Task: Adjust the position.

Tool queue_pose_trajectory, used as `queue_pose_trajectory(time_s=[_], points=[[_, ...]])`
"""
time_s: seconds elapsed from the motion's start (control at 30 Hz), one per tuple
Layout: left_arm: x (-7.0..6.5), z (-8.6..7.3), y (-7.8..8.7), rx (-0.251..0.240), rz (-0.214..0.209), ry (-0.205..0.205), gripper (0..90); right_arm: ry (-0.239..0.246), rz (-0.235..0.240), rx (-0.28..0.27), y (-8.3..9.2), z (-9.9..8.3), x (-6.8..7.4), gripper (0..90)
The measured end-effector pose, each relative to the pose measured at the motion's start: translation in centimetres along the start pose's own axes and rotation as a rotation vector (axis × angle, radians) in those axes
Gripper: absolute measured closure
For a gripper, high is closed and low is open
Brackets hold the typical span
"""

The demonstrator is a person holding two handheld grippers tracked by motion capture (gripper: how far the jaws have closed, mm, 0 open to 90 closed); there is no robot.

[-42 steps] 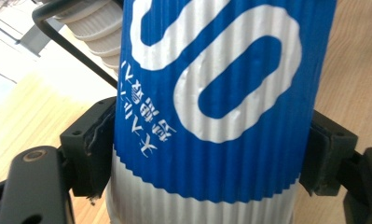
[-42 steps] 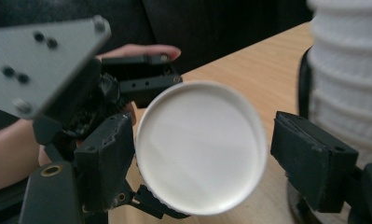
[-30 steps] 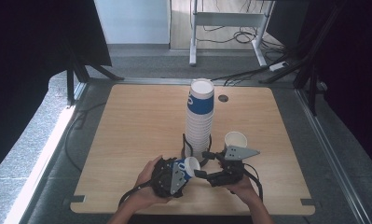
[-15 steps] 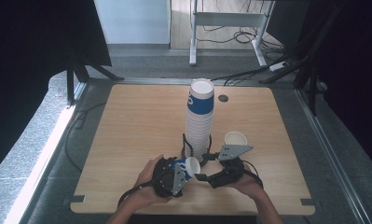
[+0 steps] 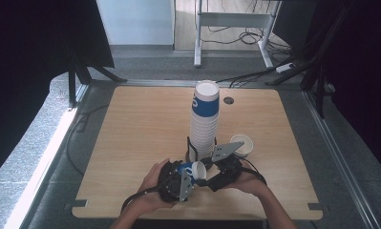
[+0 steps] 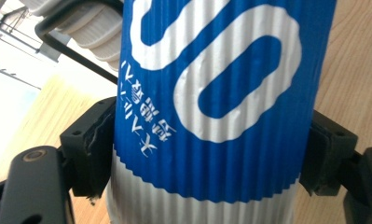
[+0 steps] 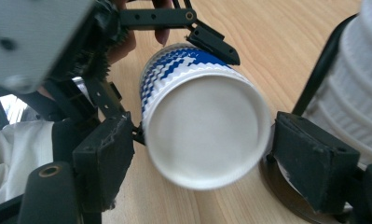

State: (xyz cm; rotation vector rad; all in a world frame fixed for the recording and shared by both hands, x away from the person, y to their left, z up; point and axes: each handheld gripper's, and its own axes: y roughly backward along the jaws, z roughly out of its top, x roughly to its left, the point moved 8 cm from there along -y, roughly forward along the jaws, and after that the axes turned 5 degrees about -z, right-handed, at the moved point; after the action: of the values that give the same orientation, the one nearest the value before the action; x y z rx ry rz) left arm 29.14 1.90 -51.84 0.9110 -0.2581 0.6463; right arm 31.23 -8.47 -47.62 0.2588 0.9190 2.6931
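Left hand-held gripper [image 6: 211, 154] pinching blue-and-white paper cup [image 6: 211, 93] by its ribbed sides. Right hand-held gripper [image 7: 197, 163] spread, flanking that cup's rim. Cup stack [image 7: 356, 84] just beside.

Wooden table [image 5: 131, 133] — cup stack [image 5: 205, 119], lone white cup [image 5: 241, 144].

Bright daylight across the worktop [image 5: 131, 143] — black surrounds at both sides, soft shadows only. Close-ups slightly blurred, blown-out white at the left edges.

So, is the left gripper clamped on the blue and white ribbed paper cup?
Yes, the left gripper has both pads pressed against the blue and white ribbed paper cup.
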Motion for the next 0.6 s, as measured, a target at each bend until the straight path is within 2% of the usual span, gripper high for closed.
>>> queue_pose_trajectory(time_s=[0.3,0.37,0.47,0.6], points=[[-0.2,0.1,0.0,-0.008,-0.012,0.004,18.9,-0.033,0.050,-0.026,-1.3,-0.2,0.2,26.7],[-0.3,0.2,0.0,-0.021,-0.025,0.025,17.6,-0.042,0.062,-0.044,-1.2,-0.3,0.2,27.6],[-0.1,0.3,-0.1,-0.027,-0.020,0.051,12.6,-0.051,0.071,-0.065,-0.9,-0.4,0.1,27.9],[0.2,0.4,0.1,-0.062,-0.036,0.100,5.9,-0.087,0.086,-0.128,-0.1,-0.5,-0.1,28.0]])
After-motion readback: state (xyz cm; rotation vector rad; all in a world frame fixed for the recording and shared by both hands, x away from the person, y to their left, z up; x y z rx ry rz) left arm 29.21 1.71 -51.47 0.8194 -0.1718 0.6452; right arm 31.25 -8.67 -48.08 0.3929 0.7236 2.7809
